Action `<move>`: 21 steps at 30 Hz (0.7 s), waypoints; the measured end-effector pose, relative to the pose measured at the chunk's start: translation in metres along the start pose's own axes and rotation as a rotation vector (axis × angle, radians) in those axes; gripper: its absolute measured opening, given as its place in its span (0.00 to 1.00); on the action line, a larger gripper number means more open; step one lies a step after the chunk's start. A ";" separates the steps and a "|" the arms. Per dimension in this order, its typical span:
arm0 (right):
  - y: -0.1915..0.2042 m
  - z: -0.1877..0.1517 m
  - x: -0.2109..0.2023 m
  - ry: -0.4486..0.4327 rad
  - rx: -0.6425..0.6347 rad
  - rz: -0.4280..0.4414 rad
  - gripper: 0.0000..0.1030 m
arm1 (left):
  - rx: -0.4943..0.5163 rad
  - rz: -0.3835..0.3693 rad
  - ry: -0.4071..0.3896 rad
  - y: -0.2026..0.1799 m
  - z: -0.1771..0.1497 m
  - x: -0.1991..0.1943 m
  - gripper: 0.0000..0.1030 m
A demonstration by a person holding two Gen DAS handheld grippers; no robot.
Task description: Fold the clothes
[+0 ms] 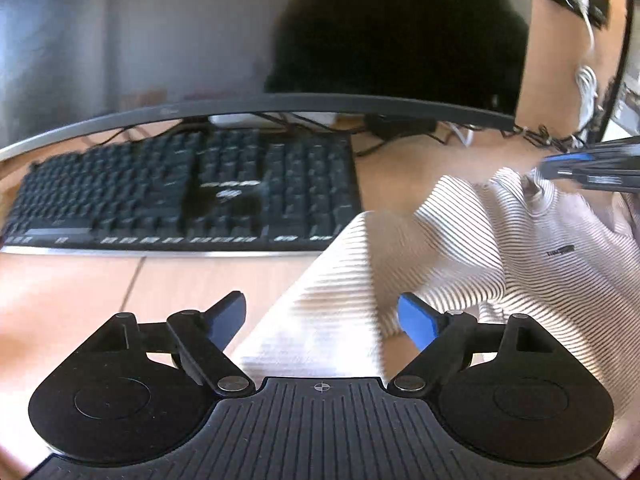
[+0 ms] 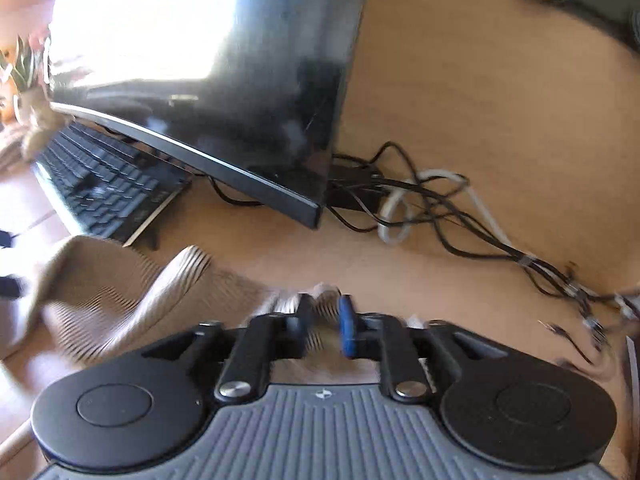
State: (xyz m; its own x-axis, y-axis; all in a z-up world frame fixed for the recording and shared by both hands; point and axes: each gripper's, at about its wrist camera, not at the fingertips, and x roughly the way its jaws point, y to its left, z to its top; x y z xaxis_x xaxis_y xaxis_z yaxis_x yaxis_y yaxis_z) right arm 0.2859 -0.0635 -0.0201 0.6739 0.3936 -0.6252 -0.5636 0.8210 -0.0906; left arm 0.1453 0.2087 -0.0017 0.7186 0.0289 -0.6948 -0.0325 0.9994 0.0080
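**Shirt half-gathered on the desk, one claw on it**

Shirt — striped, pale, with a small dark label on the chest — lies rumpled on the wooden desk, to the right of the keyboard and in front of the monitor. One flat flap of it runs down toward your left gripper and passes between the spread fingers; the blue pad and the dark one on the other side stand well clear of the cloth, so your left claw is wide apart and grips nothing.

Your right gripper has its fingers drawn close together with striped fabric bunched in the narrow gap. The pads press on the cloth, though blur softens the edges there. In the left view you see that same gripper coming in from the right edge, at the collar end of the shirt, where the fabric is pulled up into a small peak.

In the right view the shirt rises in loose folds to the left of your gripper, just beside the near corner of the keyboard. A tangle of black and white cables trails across the desk behind the monitor — well apart from the cloth. A plant shows at the far left edge, blurred.
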 end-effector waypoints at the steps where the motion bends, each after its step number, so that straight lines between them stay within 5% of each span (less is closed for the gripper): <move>1: -0.005 -0.007 -0.018 -0.005 0.006 -0.004 0.39 | 0.021 -0.002 0.002 -0.003 0.002 0.006 0.86; 3: -0.015 -0.026 -0.055 0.009 0.031 -0.031 0.45 | 0.061 -0.012 0.027 -0.009 0.007 0.025 0.78; 4: -0.017 -0.035 -0.066 0.030 0.052 -0.034 0.46 | 0.081 -0.018 0.041 -0.012 0.010 0.035 0.54; 7: -0.018 -0.071 -0.093 0.092 0.102 -0.060 0.47 | 0.125 -0.002 0.068 -0.018 0.017 0.050 0.12; 14: -0.011 -0.123 -0.098 0.159 0.257 -0.105 0.48 | 0.123 0.017 -0.148 0.002 0.078 0.000 0.11; 17: -0.007 -0.129 -0.089 0.189 0.274 -0.097 0.55 | 0.226 0.084 -0.122 0.001 0.071 0.015 0.11; 21: -0.004 -0.124 -0.091 0.185 0.245 -0.110 0.58 | 0.199 0.091 0.001 0.008 0.041 0.050 0.18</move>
State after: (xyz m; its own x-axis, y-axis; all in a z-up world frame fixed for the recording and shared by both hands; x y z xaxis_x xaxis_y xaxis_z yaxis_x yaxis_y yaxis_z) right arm 0.1675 -0.1538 -0.0594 0.6137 0.2338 -0.7541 -0.3454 0.9384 0.0099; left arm 0.2089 0.2188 -0.0067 0.7181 0.1194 -0.6856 0.0404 0.9764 0.2123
